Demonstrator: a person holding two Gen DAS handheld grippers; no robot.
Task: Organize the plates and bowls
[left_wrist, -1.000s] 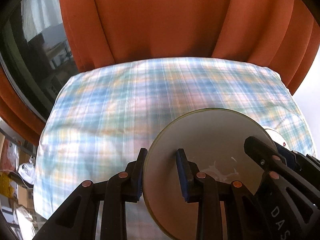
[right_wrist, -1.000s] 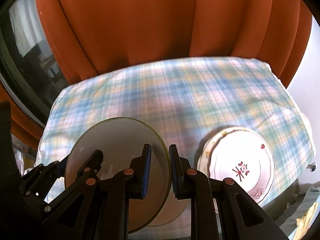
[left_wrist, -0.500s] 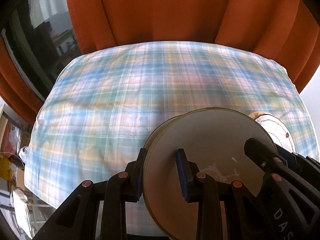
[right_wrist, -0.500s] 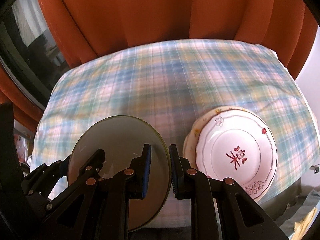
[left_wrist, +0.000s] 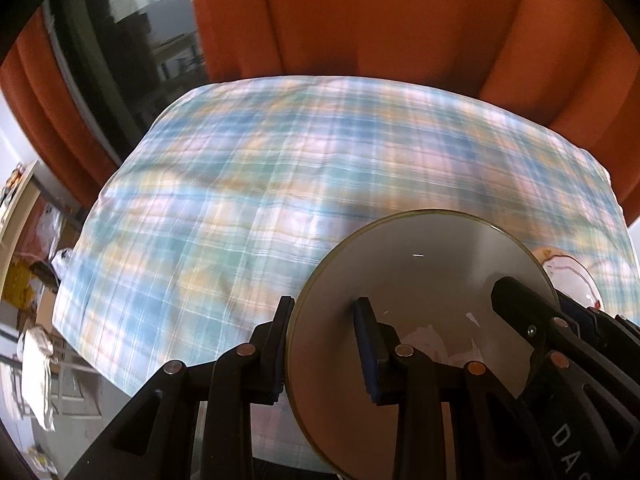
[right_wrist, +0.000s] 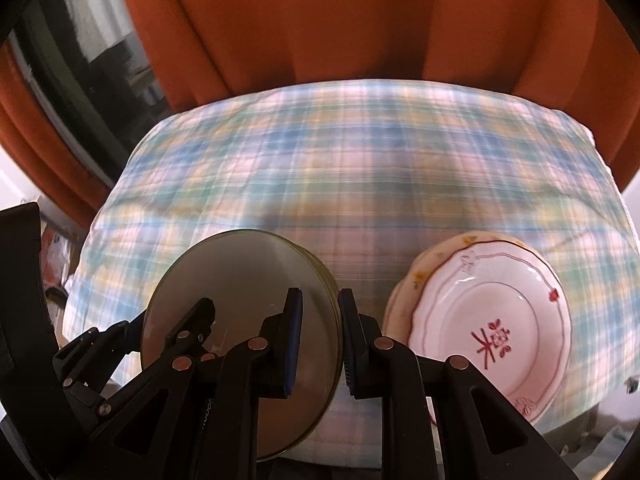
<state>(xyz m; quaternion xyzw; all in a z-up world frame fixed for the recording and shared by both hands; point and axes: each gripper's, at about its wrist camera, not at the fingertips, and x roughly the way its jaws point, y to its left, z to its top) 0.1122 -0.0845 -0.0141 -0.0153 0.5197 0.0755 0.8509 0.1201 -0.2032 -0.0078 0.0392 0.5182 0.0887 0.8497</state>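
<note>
Now | left gripper (left_wrist: 322,350) and right gripper (right_wrist: 319,338) both clamp grey plate (right_wrist: 240,300) rim | flowered plates (right_wrist: 492,336) right, on checked cloth (right_wrist: 360,168) | orange curtain (right_wrist: 340,20) far

Bowl (right_wrist: 240,300): grey, olive rim. Plate (right_wrist: 492,336): white, red motif. Desk (right_wrist: 360,160) cloth: blue-yellow-pink plaid. Curtain (right_wrist: 320,20): orange.

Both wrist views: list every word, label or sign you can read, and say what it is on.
"DA", cut off by the frame edge: on the right gripper, seen in the left wrist view.
Moulded lettering on the right gripper's finger: too blurred to read.
Red character-like mark: centre of the white plate, decoration, not legible text.
</note>
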